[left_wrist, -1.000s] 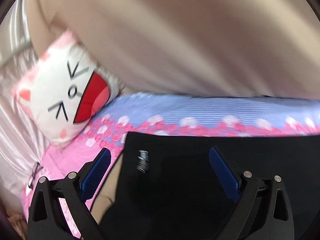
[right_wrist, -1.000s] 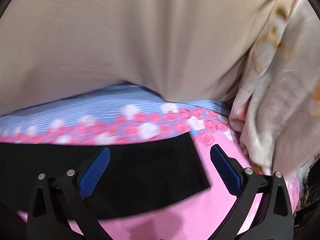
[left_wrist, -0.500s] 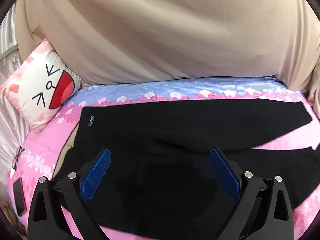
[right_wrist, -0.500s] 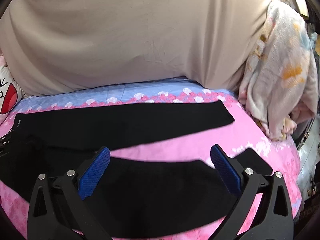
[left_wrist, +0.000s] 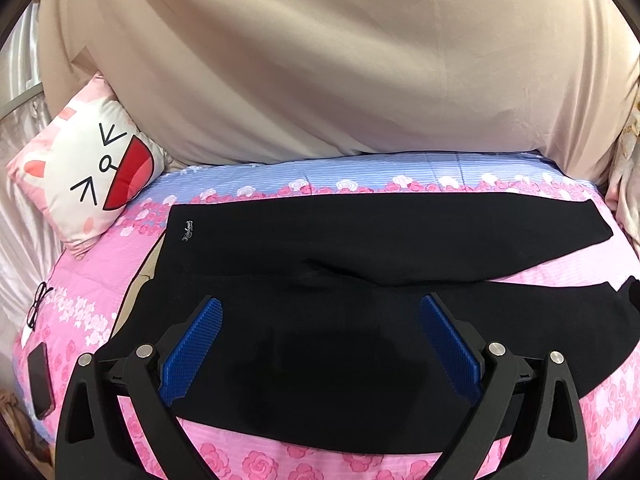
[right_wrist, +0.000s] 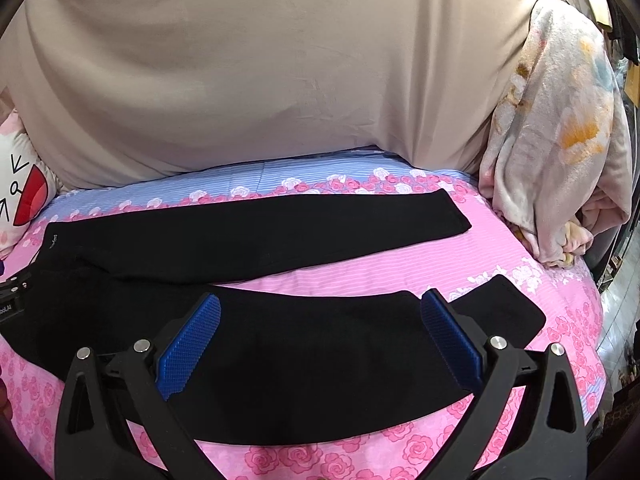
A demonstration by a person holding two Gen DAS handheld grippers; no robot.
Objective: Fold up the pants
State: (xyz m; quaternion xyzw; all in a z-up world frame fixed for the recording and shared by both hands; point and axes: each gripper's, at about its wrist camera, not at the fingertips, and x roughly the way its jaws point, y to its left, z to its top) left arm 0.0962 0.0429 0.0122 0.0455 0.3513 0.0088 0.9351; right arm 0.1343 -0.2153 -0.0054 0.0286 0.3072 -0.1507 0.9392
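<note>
We've got the black pants (left_wrist: 360, 248) laid flat across the pink rose-print bedsheet (right_wrist: 520, 256), waistband toward the cat-face pillow (left_wrist: 88, 176), legs splayed apart toward the floral blanket (right_wrist: 560, 128). Our left gripper (left_wrist: 320, 344) and right gripper (right_wrist: 320, 340) both hang above the fabric, fingers spread wide, gripping nothing.

Black claw (left_wrist: 320, 344) arms, ridged blue pads (left_wrist: 192, 350), silver screws.

A home bedroom: rose-print bedsheet (left_wrist: 100, 264), cartoon-face pillow (left_wrist: 92, 176), draped floral blanket (right_wrist: 560, 120), phone (left_wrist: 40, 380).
</note>
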